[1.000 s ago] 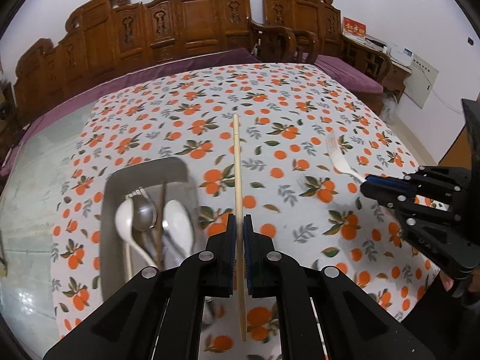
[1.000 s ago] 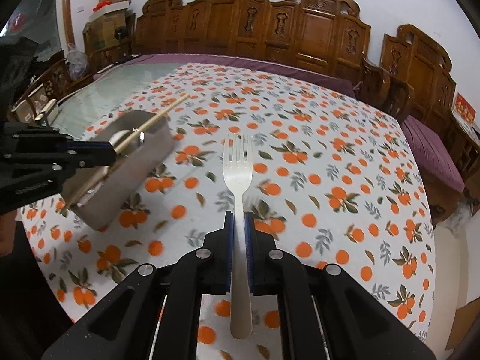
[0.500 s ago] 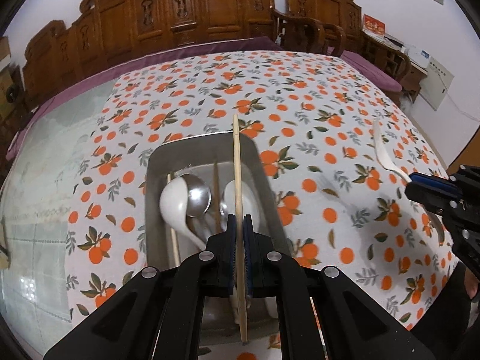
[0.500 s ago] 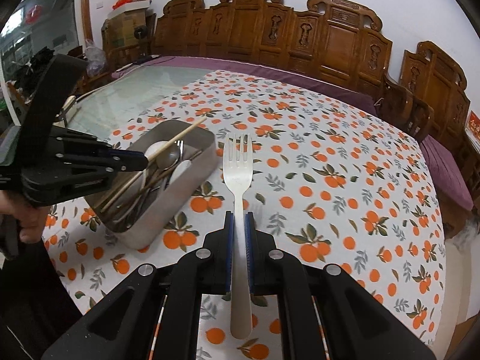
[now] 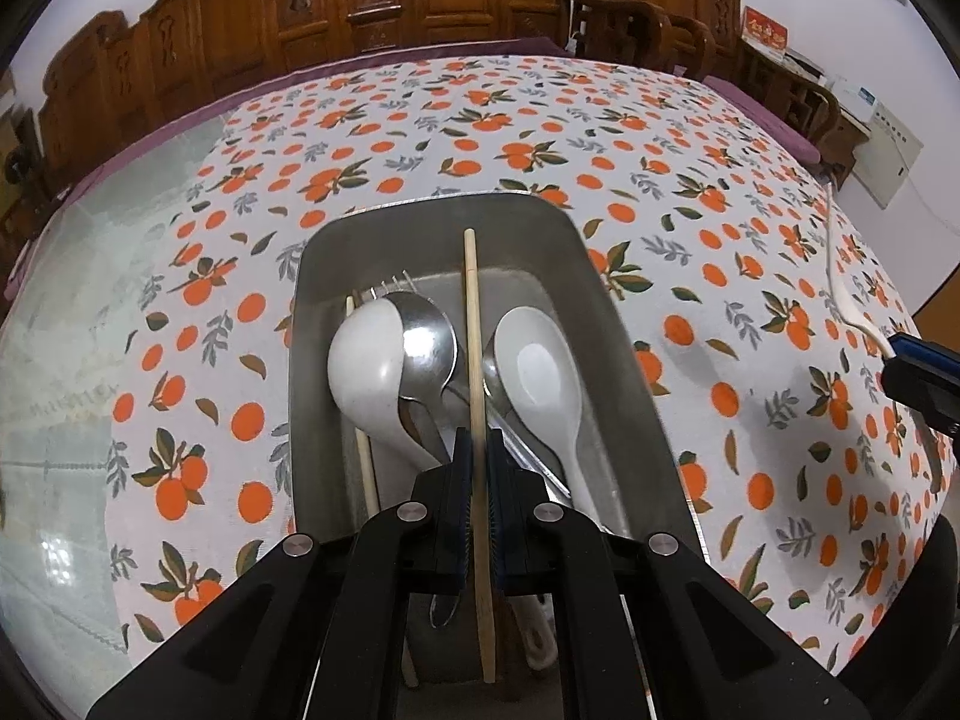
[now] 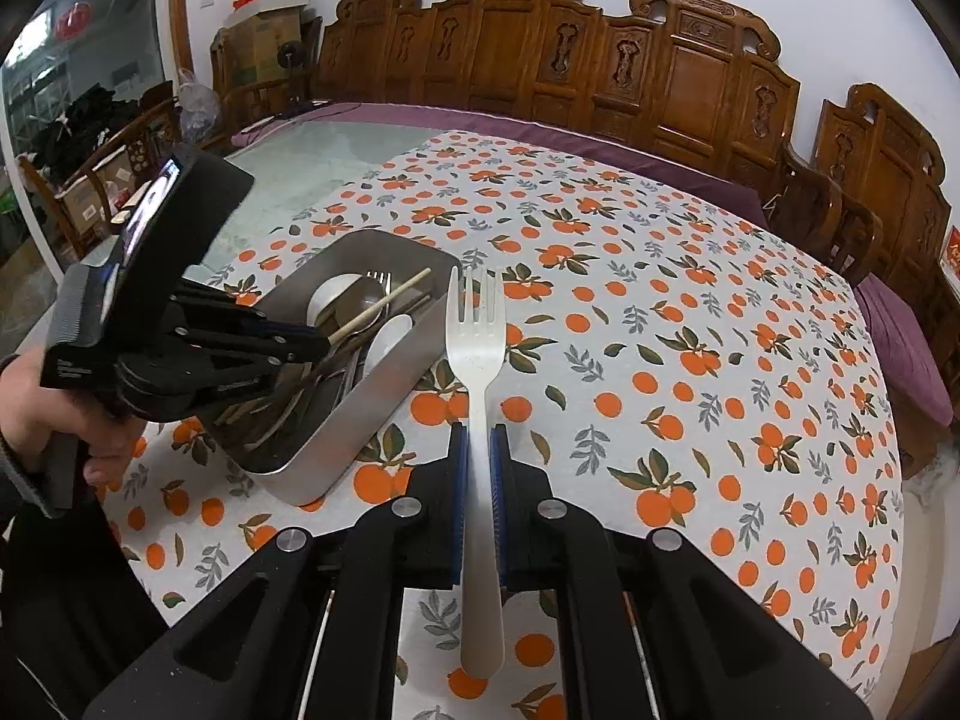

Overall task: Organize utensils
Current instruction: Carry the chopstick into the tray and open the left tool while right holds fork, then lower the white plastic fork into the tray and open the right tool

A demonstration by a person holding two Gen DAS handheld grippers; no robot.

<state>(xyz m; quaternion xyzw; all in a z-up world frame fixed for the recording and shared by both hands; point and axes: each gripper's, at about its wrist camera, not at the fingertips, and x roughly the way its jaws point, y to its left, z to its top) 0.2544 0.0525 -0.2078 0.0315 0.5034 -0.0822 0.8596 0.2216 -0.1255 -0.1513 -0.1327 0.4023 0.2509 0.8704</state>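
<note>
A: Light was even and fairly bright indoors; source not visible. Soft shadows lay on the tablecloth (image 5: 540,120) right of the metal tray (image 5: 624,324).

B: Glare?

A: A bright spot on the steel spoon (image 5: 426,342) in the tray, and a pale sheen on the bare glass tabletop (image 5: 54,420) at left. Daylight showed through a window (image 6: 78,60) far left in the right wrist view.

B: Sharpness?

A: Centre crisp. Strong fisheye bending at the edges; black vignette filled the corners. The carved wooden chairs (image 6: 600,60) curved with the rim.
</note>
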